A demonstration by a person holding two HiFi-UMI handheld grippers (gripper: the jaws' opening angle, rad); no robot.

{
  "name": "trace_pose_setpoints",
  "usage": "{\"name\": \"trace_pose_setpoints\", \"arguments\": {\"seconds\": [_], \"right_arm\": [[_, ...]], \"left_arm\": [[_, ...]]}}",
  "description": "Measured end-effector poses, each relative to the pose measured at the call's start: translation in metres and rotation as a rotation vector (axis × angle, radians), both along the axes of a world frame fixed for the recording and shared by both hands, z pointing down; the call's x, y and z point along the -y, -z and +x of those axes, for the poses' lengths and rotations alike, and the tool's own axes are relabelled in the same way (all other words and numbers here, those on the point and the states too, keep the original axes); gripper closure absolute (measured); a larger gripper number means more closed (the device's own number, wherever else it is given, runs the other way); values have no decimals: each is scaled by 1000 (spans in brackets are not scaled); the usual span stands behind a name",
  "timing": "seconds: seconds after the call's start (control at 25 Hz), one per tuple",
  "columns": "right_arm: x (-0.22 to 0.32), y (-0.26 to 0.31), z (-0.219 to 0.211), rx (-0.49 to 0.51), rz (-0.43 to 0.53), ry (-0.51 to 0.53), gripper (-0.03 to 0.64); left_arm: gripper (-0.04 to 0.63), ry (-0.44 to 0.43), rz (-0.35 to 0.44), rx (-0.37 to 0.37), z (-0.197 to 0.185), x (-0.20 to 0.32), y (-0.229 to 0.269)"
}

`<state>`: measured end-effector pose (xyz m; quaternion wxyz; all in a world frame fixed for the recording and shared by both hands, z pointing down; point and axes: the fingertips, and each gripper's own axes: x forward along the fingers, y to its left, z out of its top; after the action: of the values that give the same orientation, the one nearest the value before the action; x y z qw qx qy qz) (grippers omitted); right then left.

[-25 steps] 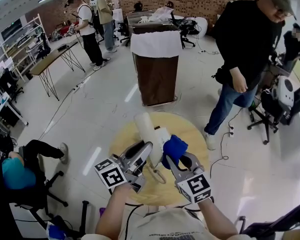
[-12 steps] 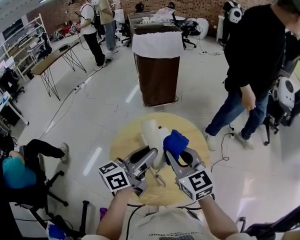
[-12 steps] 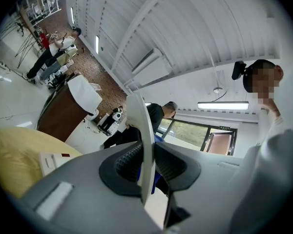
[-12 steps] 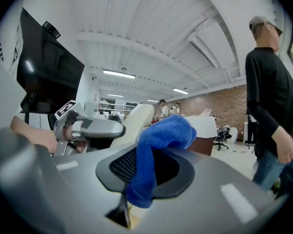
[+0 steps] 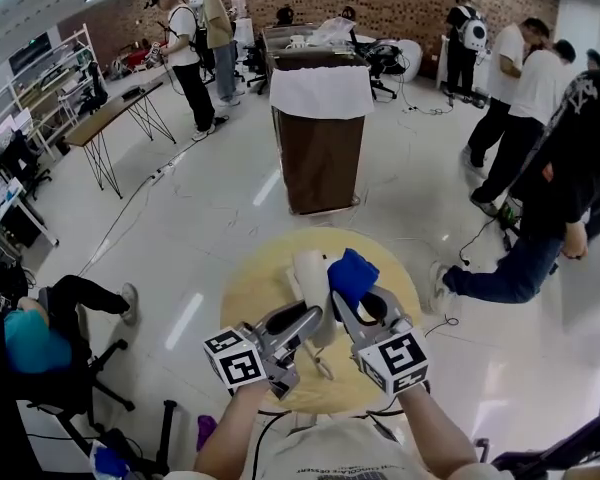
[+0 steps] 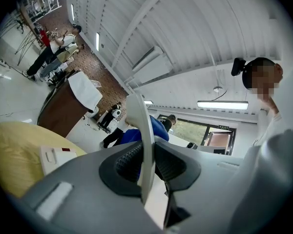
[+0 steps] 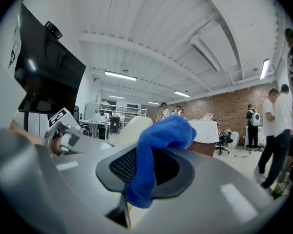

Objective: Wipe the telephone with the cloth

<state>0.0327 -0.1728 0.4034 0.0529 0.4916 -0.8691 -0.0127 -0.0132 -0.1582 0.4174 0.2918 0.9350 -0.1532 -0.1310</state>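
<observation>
A round, pale wooden surface [image 5: 245,288] fills the lower middle of the head view, standing on a glossy white floor [image 5: 210,208]. Beyond it stands a brown cabinet [image 5: 320,153] with a white sheet draped over its top. Several people stand about the room, against a brick back wall.

Above the surface, the person holds both tools close together. The left hand-held gripper [image 5: 315,318] is clamped on a cream telephone handset [image 5: 310,273], which stands nearly upright between its jaws; the left gripper view shows the pads pressed on the handset's [image 6: 141,130] narrow edge. The right hand-held gripper [image 5: 352,303] is clamped on a bright blue cloth [image 5: 352,273], bunched and sticking out past the jaw tips. In the right gripper view the cloth [image 7: 156,145] folds over the pads, with the handset [image 7: 132,126] just behind it. The cloth sits against the handset's upper right side.

The telephone's white base [image 6: 56,157] lies on the surface, to the left in the left gripper view.
</observation>
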Motion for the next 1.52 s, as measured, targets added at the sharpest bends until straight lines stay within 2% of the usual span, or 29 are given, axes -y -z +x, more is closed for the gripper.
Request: {"name": "trace_pose_setpoints", "arguments": {"seconds": [0.8,1.52], "right_arm": [[28,25,6,-35,55,-24,546],[51,57,0,-57,111,-25,546]], "left_arm": [[521,-56,-7,12,6,-14,-15],[521,-114,19,112,18,-28,-34]]}}
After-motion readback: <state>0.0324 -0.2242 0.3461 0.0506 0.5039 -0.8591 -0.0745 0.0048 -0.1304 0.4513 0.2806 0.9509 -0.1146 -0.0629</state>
